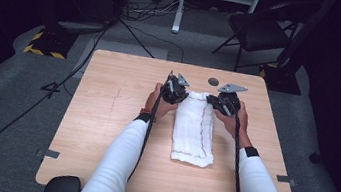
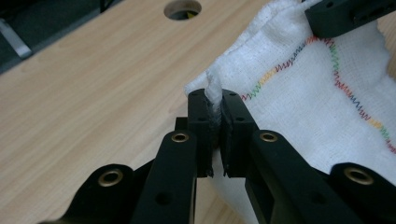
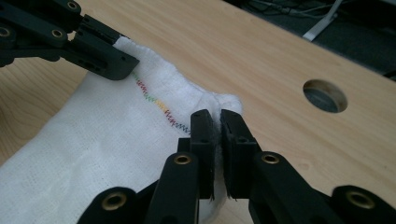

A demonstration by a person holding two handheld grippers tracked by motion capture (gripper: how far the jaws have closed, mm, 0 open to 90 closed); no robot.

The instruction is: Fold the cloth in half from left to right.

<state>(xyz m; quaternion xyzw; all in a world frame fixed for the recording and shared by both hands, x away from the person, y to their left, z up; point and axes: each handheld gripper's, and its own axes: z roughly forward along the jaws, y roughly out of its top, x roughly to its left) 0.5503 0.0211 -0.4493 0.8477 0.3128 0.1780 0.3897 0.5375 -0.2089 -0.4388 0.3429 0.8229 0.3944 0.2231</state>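
Towel (image 1: 194, 129), white with a multicoloured stitched line, lies folded into a long strip at the centre of the high view, running from the middle of the table (image 1: 105, 117) toward the lower edge. Its far end is held at both corners: the left gripper (image 2: 214, 105) is pinching the upper-left corner, and the right gripper (image 3: 215, 122) is clamped on the upper-right corner near the round hole (image 3: 325, 95). Judging by this, another fold is starting; next likely calls for lifting both corners together and carrying them toward the near end evenly.
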